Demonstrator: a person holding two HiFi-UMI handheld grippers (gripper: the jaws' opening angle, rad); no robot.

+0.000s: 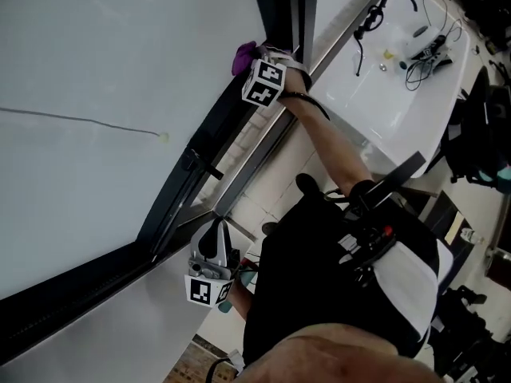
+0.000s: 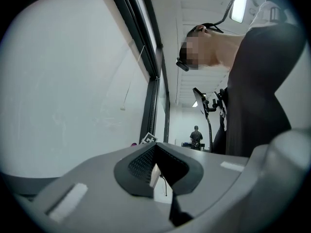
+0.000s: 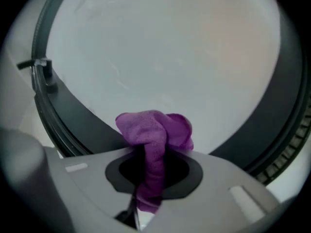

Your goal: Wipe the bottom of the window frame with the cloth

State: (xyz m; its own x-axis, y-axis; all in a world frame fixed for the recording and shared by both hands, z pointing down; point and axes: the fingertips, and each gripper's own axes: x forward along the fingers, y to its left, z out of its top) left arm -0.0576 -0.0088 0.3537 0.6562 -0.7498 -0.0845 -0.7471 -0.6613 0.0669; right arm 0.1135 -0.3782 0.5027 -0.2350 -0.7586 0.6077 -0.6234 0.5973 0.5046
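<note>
A purple cloth [image 1: 243, 56] is bunched at the tip of my right gripper [image 1: 251, 57], at the top centre of the head view. It is pressed where the glass meets the dark window frame [image 1: 226, 118]. In the right gripper view the cloth [image 3: 154, 129] sticks out between the jaws of my right gripper [image 3: 154, 153], which is shut on it, and it lies against the dark frame [image 3: 92, 125]. My left gripper [image 1: 215, 228] hangs low beside the person's body, away from the frame. In its own view my left gripper [image 2: 154, 148] has its jaws together with nothing in them.
A frame handle [image 1: 192, 162] juts out midway along the dark frame. A thin blind cord with a bead [image 1: 163, 137] crosses the pane. A white desk [image 1: 375, 110] with cables stands at the upper right. A person [image 2: 196, 136] stands far off down the room.
</note>
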